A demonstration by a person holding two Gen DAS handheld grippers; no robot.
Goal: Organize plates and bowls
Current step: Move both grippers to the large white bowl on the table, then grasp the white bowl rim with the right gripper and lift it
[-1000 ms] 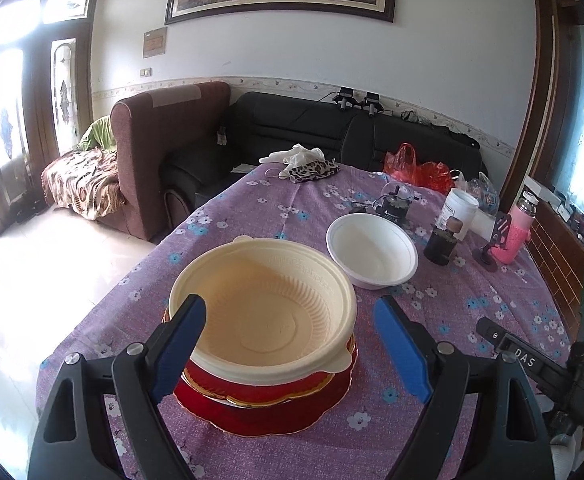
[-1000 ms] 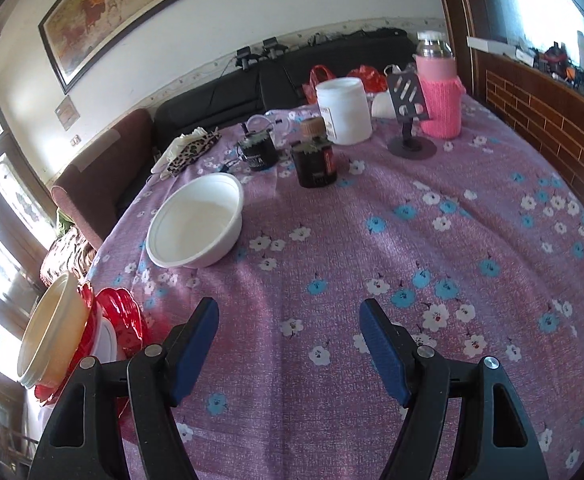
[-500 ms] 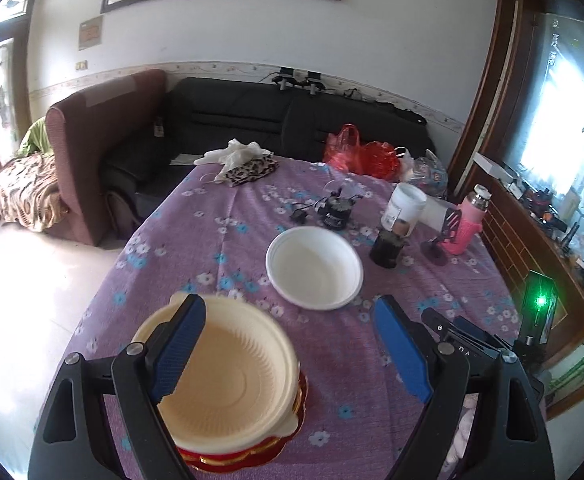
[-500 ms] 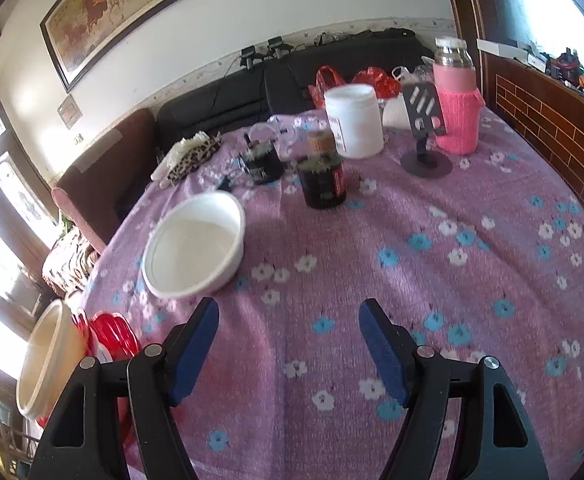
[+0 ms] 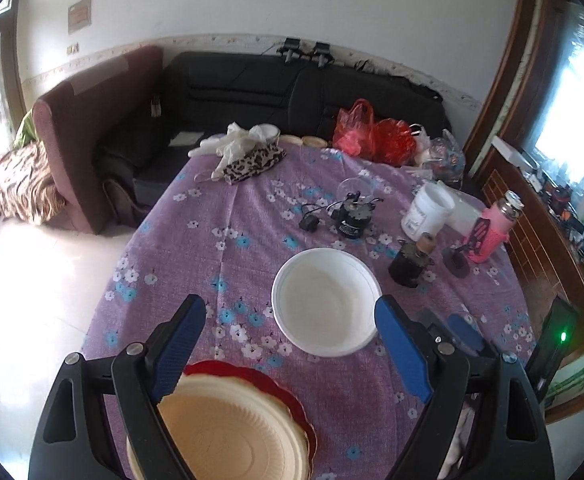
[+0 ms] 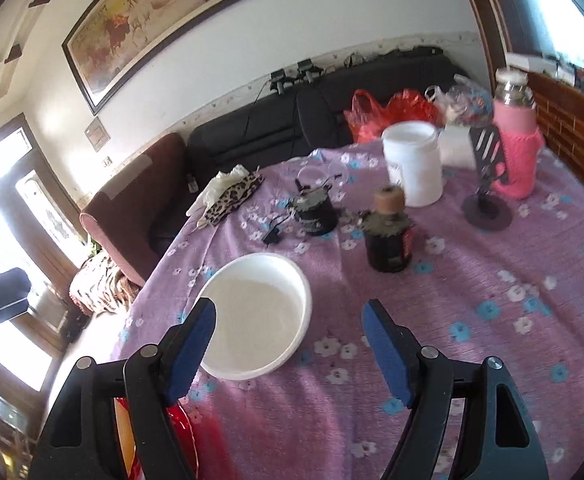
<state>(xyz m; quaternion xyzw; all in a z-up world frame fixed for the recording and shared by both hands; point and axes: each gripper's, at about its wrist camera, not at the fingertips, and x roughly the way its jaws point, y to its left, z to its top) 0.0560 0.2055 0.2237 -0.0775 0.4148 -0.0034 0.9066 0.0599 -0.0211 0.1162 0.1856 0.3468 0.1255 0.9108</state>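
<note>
A white bowl (image 5: 326, 306) sits alone on the purple flowered tablecloth; it also shows in the right wrist view (image 6: 254, 314). A cream bowl (image 5: 228, 432) rests on stacked red plates (image 5: 288, 390) at the near table edge; a red plate edge (image 6: 180, 420) shows low in the right wrist view. My left gripper (image 5: 290, 350) is open and empty, raised above the stack, with the white bowl between its fingertips. My right gripper (image 6: 288, 344) is open and empty, just in front of the white bowl. Its blue pads (image 5: 466, 332) show in the left wrist view.
Beyond the white bowl stand a dark jar with a cork lid (image 6: 388, 236), a white tub (image 6: 412, 164), a pink-sleeved bottle (image 6: 516, 148), a phone stand (image 6: 488, 184) and a small black device with a cable (image 6: 314, 210). A leopard cloth (image 5: 252, 164) and red bags (image 5: 372, 132) lie at the far edge.
My left gripper has risen and drawn back from the cream bowl, which now sits low in its view. My right gripper has moved left and closer to the white bowl.
</note>
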